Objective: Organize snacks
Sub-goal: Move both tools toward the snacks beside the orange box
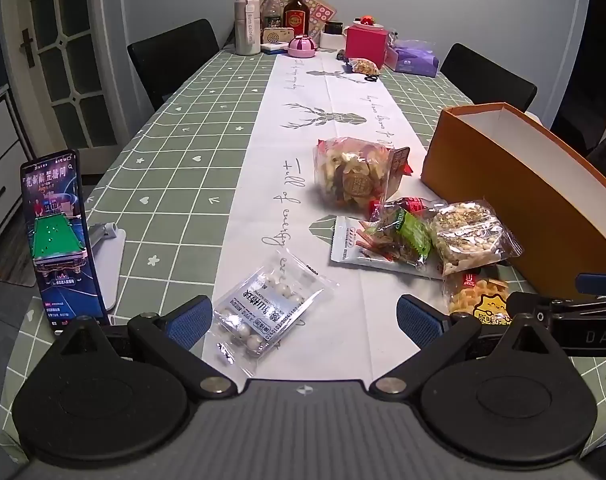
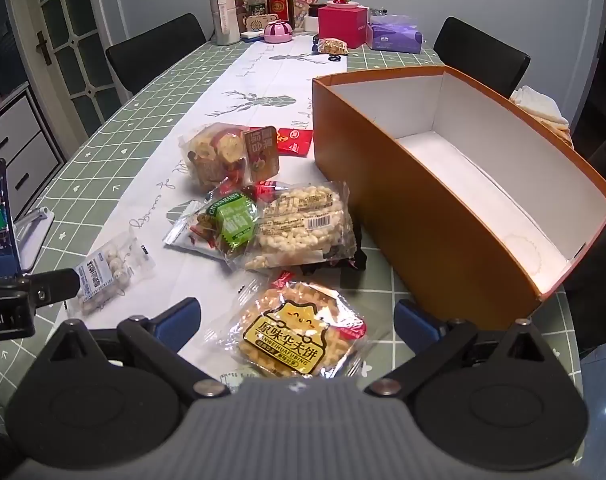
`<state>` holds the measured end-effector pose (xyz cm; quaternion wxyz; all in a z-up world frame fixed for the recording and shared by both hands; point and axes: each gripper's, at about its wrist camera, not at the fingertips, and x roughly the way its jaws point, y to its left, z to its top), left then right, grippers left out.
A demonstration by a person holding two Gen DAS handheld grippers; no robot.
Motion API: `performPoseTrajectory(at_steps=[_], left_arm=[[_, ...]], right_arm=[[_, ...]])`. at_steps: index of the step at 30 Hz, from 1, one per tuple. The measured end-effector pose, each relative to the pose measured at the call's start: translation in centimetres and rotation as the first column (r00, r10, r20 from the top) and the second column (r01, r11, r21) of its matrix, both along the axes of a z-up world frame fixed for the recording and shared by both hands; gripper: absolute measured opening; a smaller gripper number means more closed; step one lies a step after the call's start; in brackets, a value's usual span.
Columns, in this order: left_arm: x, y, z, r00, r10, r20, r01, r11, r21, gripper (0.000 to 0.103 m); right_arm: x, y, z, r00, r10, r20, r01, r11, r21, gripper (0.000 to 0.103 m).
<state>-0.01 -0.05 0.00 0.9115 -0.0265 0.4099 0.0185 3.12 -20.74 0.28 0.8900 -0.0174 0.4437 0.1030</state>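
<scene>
Clear-wrapped candy pack (image 1: 269,307) lies on the bench (image 1: 175,152) between the wide-open, empty left tool (image 1: 303,320). In the right view, the waffle packet (image 2: 295,330) sits between the spread, empty right tool (image 2: 297,320), near the orange box (image 2: 387,184).

Home dining room: long table under a green grid-patterned tablecloth (image 1: 175,152) with white deer-print runner (image 1: 303,120), black upholstered chairs (image 1: 171,56) alongside, white glass-paned door (image 1: 63,48), dark liquor bottle (image 1: 296,14) and purple tissue pack (image 1: 413,58) at far end.
</scene>
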Motion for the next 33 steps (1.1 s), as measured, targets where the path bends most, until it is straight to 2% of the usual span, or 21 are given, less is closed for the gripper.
performPoseTrajectory(at_steps=[12,16,22,27,33], left_arm=[[-0.1,-0.8,-0.3,0.999,-0.039,-0.001,0.039,0.999,0.010,0.103],[-0.2,-0.9,-0.3,0.996,-0.089,0.011,0.090,0.995,-0.037,0.103],[-0.3,-1.7,-0.3,0.992,-0.126,0.016,0.126,0.992,-0.028,0.103],[0.8,-2.8,-0.6,0.991,-0.137,-0.010,0.137,0.991,-0.009,0.103],[0.8,-4.0,-0.2,0.987,-0.162,0.015,0.162,0.987,0.008,0.103]], right_arm=[[0.3,0.1,0.1,1.000,-0.005,-0.004,0.005,1.000,-0.002,0.100],[-0.1,-0.2,0.1,1.000,-0.008,-0.006,0.008,1.000,0.001,0.100],[-0.3,-0.2,0.0,1.000,-0.018,-0.005,0.018,1.000,-0.014,0.100],[-0.6,-1.3,-0.4,0.995,-0.093,-0.033,0.093,0.996,-0.005,0.100],[-1.6,-2.5,-0.9,0.990,-0.141,-0.027,0.141,0.990,-0.001,0.100]])
